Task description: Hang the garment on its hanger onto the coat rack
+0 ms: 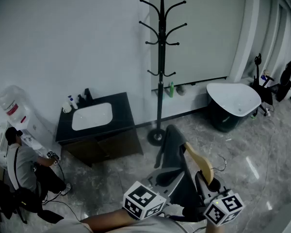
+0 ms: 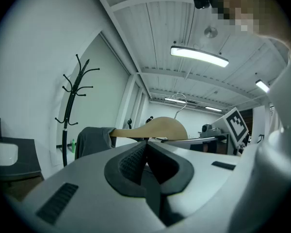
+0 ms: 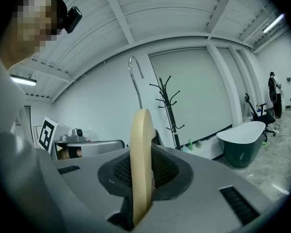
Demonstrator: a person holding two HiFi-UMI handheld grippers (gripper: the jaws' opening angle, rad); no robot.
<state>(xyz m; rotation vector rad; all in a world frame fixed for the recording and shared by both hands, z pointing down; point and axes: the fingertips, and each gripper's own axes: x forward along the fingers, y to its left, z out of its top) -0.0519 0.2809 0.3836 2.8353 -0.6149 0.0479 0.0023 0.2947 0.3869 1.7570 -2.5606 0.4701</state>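
Head view looks down on a grey garment (image 1: 176,152) draped over a wooden hanger (image 1: 200,160) at lower centre of the frame, well apart from the black coat rack (image 1: 161,67) standing at upper centre against the wall. Right gripper view shows the right hand-held gripper (image 3: 141,166) clamped on the hanger, whose wooden body stands edge-on between the pads, with the metal hook (image 3: 135,76) rising above. Left gripper view shows the left hand-held gripper (image 2: 145,147) with jaws drawn together at the tips and nothing seen between them. The hanger runs across just beyond, the garment hanging from its left end. A dark worktop (image 1: 119,108) with a sink (image 1: 92,116) sits left of the rack, a tub (image 1: 233,98) to its right, and a person (image 1: 20,164) at lower left.
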